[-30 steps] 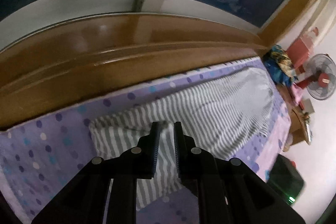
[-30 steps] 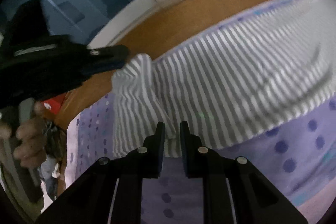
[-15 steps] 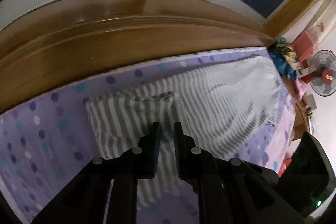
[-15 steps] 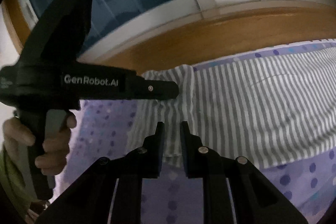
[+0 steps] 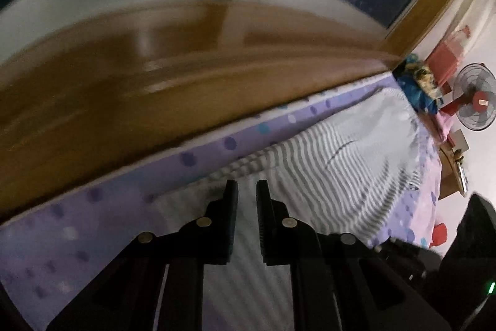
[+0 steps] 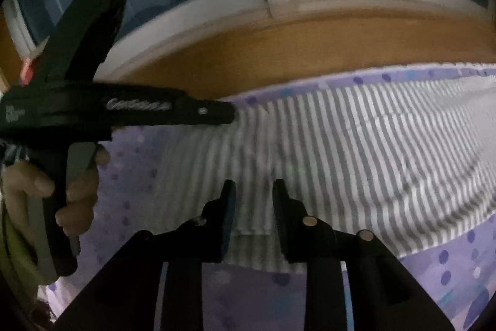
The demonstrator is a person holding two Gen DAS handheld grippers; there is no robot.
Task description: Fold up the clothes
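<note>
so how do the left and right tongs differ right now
The right tongs stand wider apart and are opening, with the striped cloth's near edge between them; the left tongs keep a narrow gap. The left tongs reach the cloth's far edge by the wooden ledge; the right tongs hang over its near edge. Both are black and point down at the same cloth.

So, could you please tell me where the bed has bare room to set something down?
Bare purple dotted sheet lies below the grey-striped garment, and a strip between it and the wooden frame. The middle is covered.
</note>
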